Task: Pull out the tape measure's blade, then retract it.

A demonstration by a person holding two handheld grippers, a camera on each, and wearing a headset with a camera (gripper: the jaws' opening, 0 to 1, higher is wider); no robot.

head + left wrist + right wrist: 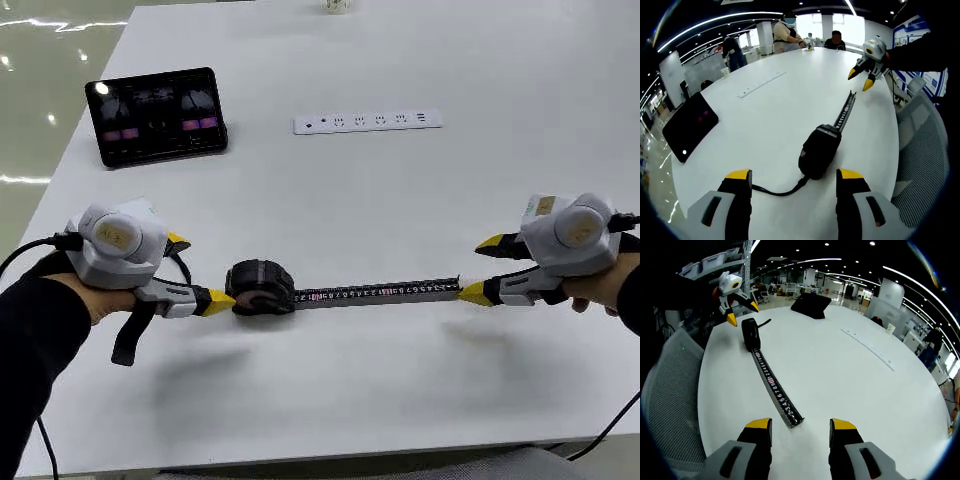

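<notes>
The left gripper (197, 270), jaws wide and empty, sits just behind the black tape measure (260, 287) on the white table (400, 200). Its numbered blade (380, 292) lies flat and runs straight rightward. The tip ends just before the right gripper (481, 268), likewise wide and empty.

The tape measure (260, 287) is a black, rounded case resting on the white table (400, 200), towards its near edge. Its blade (380, 292) is drawn out: a dark strip with pale and red numerals facing up, lying flat and straight on the table. A black wrist strap (775, 191) trails from the opposite end of the case.
</notes>
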